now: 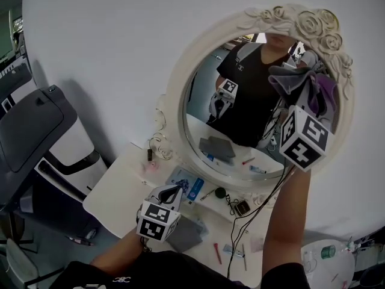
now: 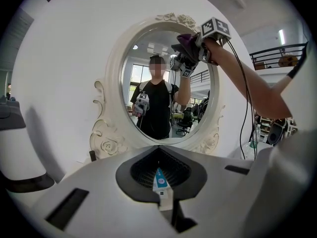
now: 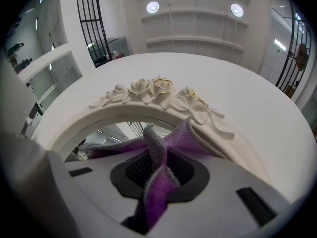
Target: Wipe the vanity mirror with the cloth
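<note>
We had our right gripper [image 3: 158, 180] clamped on the cloth [image 3: 200, 138]; bumping the mirror frame [image 3: 158, 90] just ahead could scratch it.

Pretty sure this is a big open office or lab, not a home. Office chairs [image 2: 187, 119] show reflected in the vanity mirror [image 1: 174, 101], there's a black mezzanine railing [image 2: 275, 57] to its right, and recessed ceiling lights [image 3: 152, 7] above it.

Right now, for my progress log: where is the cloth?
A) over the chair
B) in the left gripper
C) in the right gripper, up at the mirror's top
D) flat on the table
C: the right gripper is shut on the purple-grey cloth, held at the upper right of the mirror beside its rose-carved frame.
</note>
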Demonstrator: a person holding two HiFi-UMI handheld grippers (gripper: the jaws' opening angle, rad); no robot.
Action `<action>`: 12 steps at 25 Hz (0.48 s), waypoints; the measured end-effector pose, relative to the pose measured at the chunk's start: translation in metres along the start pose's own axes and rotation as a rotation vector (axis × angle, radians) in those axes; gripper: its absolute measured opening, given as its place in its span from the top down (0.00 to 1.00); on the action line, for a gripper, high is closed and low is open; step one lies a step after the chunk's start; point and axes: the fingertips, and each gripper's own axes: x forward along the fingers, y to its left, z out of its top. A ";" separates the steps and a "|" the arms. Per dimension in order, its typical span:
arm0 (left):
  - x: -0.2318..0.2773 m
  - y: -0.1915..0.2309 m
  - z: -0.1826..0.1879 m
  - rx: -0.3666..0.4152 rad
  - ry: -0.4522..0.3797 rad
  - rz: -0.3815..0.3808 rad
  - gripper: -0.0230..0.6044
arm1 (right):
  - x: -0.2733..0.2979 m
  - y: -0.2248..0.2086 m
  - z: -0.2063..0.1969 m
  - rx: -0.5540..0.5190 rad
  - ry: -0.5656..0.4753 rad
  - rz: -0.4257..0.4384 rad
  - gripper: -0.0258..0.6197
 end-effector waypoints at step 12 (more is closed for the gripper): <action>-0.023 0.043 -0.013 -0.061 -0.005 0.073 0.96 | 0.015 0.072 0.016 -0.035 -0.005 0.076 0.89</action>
